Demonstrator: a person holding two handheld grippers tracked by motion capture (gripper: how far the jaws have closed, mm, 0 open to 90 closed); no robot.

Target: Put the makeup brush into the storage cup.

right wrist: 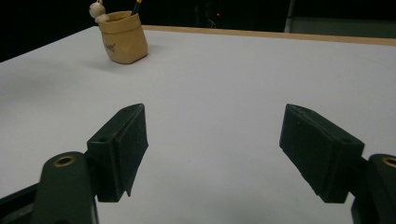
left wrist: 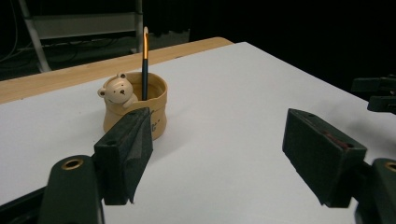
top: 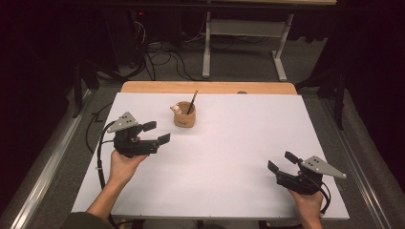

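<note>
A tan cup (top: 184, 115) with a small bear figure (top: 175, 109) on its rim is seen in the upper middle of the high view, standing on the white table (top: 239, 143), well back from the near edge. A pencil (top: 192, 101) stands in it, its long axis close to upright and tilted slightly to the right of the frame.

The left gripper (top: 156, 132) is held just below and to the left of the cup, its jaws spread wide and empty. In the left gripper view the cup (left wrist: 140, 109) lies ahead and left of centre, partly behind the left-hand jaw — so a small swing toward it is judged necessary before any grasp.

The right gripper (top: 282, 161) is held at the lower right of the high view, jaws likewise apart and empty, well away from the cup. The left is clearly the nearer — the pencil would likely be taken from above, along its axis.
</note>
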